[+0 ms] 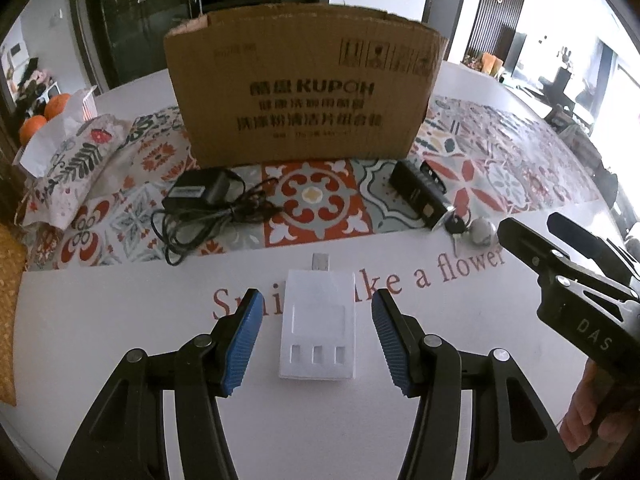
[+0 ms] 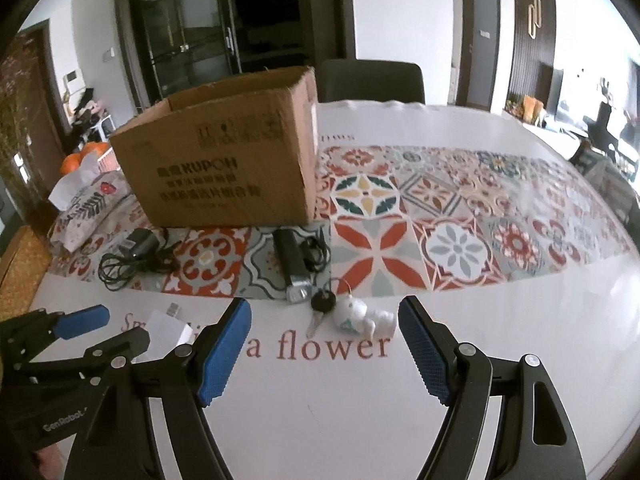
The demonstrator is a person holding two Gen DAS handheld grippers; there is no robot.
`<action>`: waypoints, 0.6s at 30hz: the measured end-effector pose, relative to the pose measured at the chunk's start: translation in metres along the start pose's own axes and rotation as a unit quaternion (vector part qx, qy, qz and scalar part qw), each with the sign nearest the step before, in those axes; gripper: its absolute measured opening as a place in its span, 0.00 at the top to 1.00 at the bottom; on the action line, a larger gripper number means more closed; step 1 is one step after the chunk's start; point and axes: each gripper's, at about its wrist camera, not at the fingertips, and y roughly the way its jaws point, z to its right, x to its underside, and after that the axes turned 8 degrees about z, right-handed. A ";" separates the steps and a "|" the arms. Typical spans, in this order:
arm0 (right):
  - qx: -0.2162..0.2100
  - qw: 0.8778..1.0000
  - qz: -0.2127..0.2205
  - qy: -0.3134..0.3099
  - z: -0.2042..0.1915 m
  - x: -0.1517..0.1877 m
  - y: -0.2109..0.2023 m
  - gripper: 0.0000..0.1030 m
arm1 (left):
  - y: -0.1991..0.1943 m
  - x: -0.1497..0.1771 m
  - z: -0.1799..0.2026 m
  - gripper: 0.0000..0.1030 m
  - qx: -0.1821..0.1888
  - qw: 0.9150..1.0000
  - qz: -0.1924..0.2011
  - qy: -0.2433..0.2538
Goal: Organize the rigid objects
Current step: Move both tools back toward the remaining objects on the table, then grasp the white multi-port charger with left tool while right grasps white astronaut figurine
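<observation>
A flat white USB plug-in device (image 1: 318,332) lies on the white table between the fingers of my left gripper (image 1: 317,296). The gripper is open, with a gap at each blue pad. My right gripper (image 2: 324,304) is open too, low over the table. A black-headed key (image 2: 323,302) with a white figurine keychain (image 2: 360,316) lies just ahead of its fingertips. A black adapter with a coiled cable (image 1: 200,192), a black flashlight-like bar (image 1: 420,196) and an open cardboard box (image 1: 304,92) lie further back. The right gripper (image 1: 528,224) also shows at the right edge of the left wrist view.
A patterned runner (image 2: 460,216) crosses the table under the box. A floral tissue pouch (image 1: 76,160) and oranges (image 1: 44,114) are at the far left, a woven mat (image 1: 8,300) at the left edge, and a dark chair (image 2: 372,80) stands behind the table.
</observation>
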 end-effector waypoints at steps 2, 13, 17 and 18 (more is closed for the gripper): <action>0.004 1.000 -0.004 0.001 0.001 0.004 0.003 0.25 | 0.004 0.003 0.000 0.46 -0.001 1.000 -0.004 0.000; 0.025 0.999 -0.014 0.032 0.014 0.013 0.014 0.25 | 0.021 0.008 0.003 0.46 0.010 0.999 -0.033 -0.013; 0.026 0.998 -0.025 0.045 0.020 0.015 0.023 0.25 | 0.027 0.010 0.004 0.46 0.010 0.999 -0.041 -0.018; 0.028 0.998 -0.027 0.047 0.020 0.016 0.025 0.25 | 0.028 0.010 0.004 0.46 0.006 0.999 -0.040 -0.016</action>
